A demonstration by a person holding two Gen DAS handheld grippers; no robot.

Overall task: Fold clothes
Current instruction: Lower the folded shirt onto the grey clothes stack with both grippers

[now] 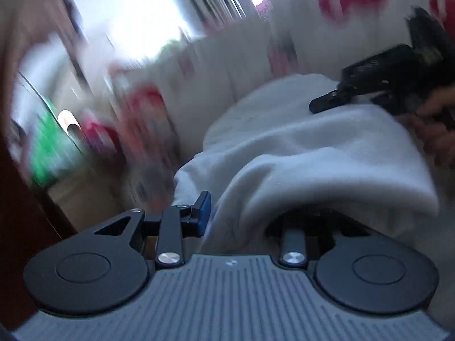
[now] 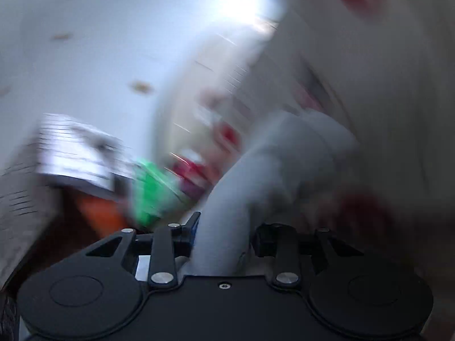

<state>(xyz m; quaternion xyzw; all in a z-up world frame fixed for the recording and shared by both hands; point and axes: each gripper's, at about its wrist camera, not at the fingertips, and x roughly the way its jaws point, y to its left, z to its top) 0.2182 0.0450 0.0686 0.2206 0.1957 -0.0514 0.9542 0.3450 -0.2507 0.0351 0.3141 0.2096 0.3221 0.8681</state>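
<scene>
Nearest us in the left wrist view, our left hand-held gripper (image 1: 241, 213) has the white cloth (image 1: 312, 153) between its fingers. The left finger with its blue pad (image 1: 205, 213) shows beside the fabric; the right finger is buried under a fold, so we cannot tell whether the pads press on the cloth or merely stand around it. The cloth runs up and to the right, and its far end meets our right hand-held gripper (image 1: 327, 103), with a hand (image 1: 438, 119) behind it, cut off at the edge.

In the right wrist view, that gripper's (image 2: 221, 236) fingers stand partly apart with a bunched roll of the cloth (image 2: 284, 164) filling the gap; it looks gripped, though blur softens the contact.

Beyond the cloth lies a bed cover (image 1: 241, 65) in white with red patches. To the left are a green thing (image 1: 48, 153) and red things (image 1: 142, 113), too smeared to name; we can make out no container for certain. Farthest back, a bright window (image 1: 136, 14) glares.
</scene>
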